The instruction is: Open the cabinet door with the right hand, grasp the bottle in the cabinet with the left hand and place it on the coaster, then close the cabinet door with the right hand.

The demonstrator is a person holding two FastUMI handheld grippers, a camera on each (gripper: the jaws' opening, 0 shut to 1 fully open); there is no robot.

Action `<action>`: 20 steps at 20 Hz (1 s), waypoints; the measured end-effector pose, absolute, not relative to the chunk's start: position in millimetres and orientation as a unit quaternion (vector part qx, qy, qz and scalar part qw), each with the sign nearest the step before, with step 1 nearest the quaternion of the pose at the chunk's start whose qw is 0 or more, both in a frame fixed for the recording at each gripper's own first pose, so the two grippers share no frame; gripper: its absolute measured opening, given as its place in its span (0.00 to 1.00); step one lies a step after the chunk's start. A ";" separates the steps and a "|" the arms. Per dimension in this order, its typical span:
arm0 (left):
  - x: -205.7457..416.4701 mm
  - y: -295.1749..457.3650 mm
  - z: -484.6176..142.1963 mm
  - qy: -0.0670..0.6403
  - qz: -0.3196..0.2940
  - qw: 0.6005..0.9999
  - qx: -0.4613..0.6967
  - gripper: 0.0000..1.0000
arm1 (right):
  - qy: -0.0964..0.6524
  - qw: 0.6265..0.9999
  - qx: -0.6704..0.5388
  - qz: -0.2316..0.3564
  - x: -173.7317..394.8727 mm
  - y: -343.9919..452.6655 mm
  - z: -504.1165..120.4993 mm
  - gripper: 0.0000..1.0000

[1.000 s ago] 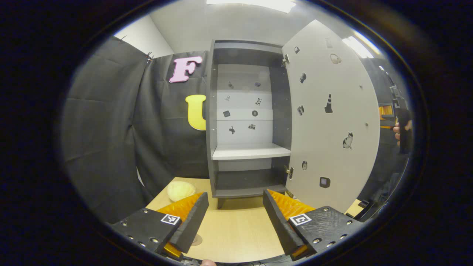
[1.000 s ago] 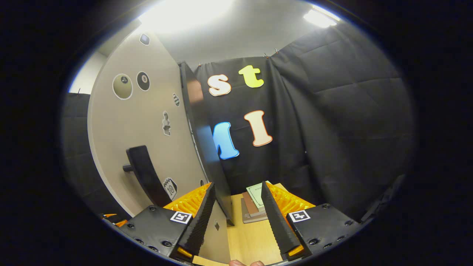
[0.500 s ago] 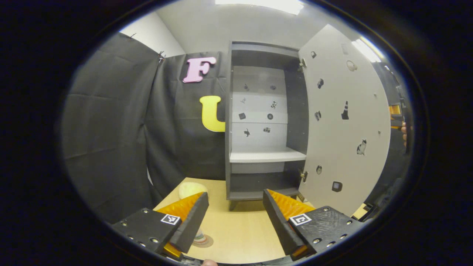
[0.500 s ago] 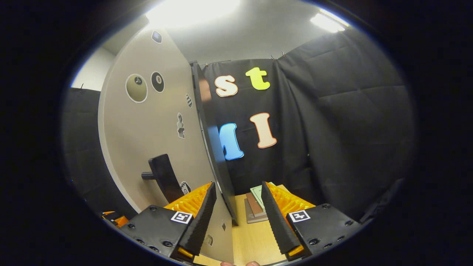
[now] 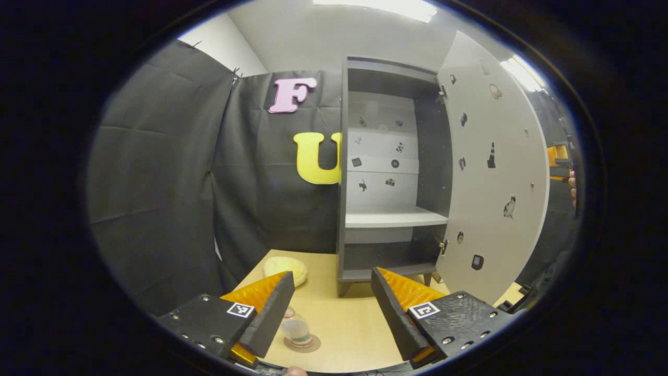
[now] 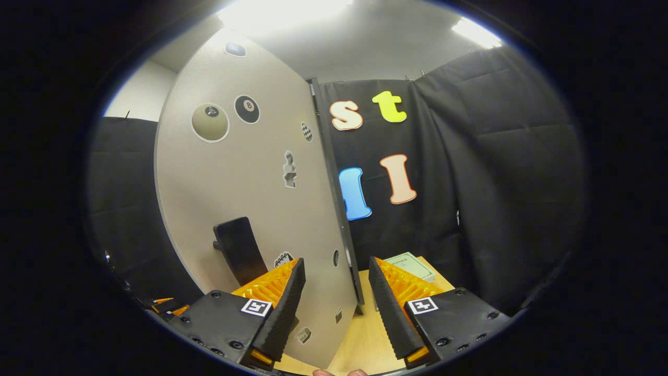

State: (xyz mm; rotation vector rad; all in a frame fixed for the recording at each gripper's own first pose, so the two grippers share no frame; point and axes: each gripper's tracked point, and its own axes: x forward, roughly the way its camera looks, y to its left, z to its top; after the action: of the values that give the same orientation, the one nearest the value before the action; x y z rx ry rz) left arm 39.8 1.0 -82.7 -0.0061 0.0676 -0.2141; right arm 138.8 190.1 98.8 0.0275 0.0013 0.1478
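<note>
The cabinet [image 5: 391, 172] stands open, its shelf [image 5: 394, 216] bare and reachable. The door [image 5: 496, 172] walls off the 3 o'clock side. On the table [image 5: 344, 324], the bottle [image 5: 297, 331] at 7 o'clock and a yellow lump [image 5: 284, 267] crowd the left. In the right gripper view, the door edge [image 6: 339, 209] stands at 12 o'clock, handle [image 6: 239, 250] at 10 o'clock.

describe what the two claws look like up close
Each claw, the left claw and the right claw, has two wedge-shaped fingers with ribbed inner faces, mounted on dark blocks studded with screws. Each block bears a small square black-and-white marker tag.
</note>
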 end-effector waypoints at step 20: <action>52.5 84.7 -105.3 0.052 -0.071 0.996 -0.024 0.89 | 0.033 0.987 -0.038 0.154 161.5 321.7 66.9 0.80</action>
State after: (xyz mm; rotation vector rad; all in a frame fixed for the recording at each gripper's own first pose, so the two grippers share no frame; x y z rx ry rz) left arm 52.5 84.7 -105.3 -0.0476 0.1049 -0.1423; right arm 161.5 321.7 66.9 -0.0760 0.0661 0.3092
